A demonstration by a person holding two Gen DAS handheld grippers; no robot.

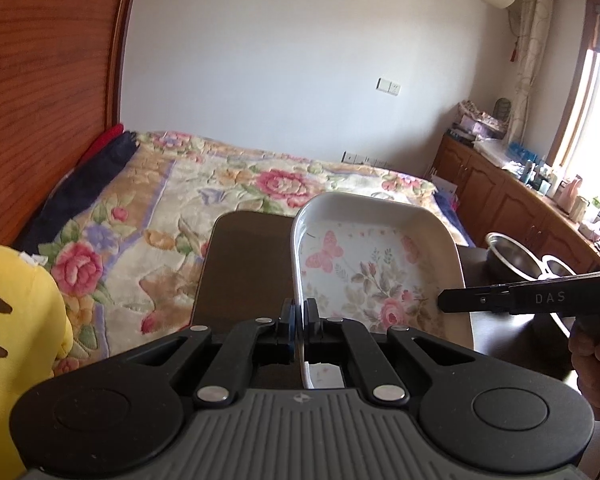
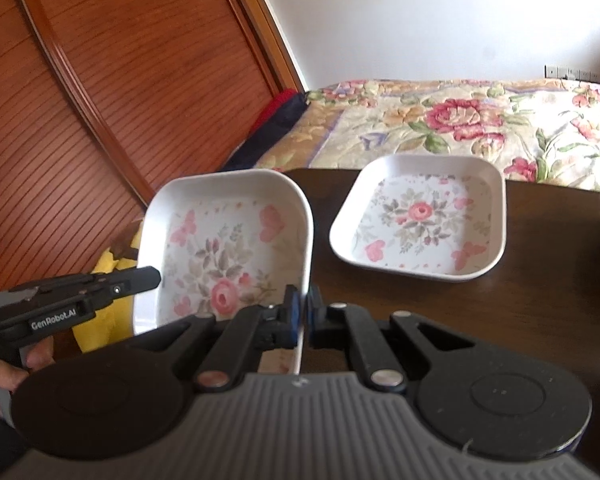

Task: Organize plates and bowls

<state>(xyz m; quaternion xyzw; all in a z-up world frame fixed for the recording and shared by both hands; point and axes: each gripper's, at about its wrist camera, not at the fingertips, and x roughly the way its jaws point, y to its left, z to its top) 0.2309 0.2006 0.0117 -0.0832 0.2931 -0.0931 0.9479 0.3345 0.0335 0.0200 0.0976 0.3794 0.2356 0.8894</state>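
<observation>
Both grippers pinch one flowered square plate (image 2: 228, 240), left gripper (image 1: 299, 312) and right gripper (image 2: 303, 308) clamped on opposite rims; centre frame, above the dark table (image 2: 420, 320); keep it level, then lower onto the second plate (image 2: 420, 216).

A square white plate (image 2: 236, 240) with rounded corners, pink roses and butterflies printed inside, is held tilted above the left edge of the desk (image 2: 420, 320). A matching plate (image 2: 420, 216) lies flat on the desk, just right of it. Metal bowls (image 1: 512, 256) sit further right on the desk.
</observation>
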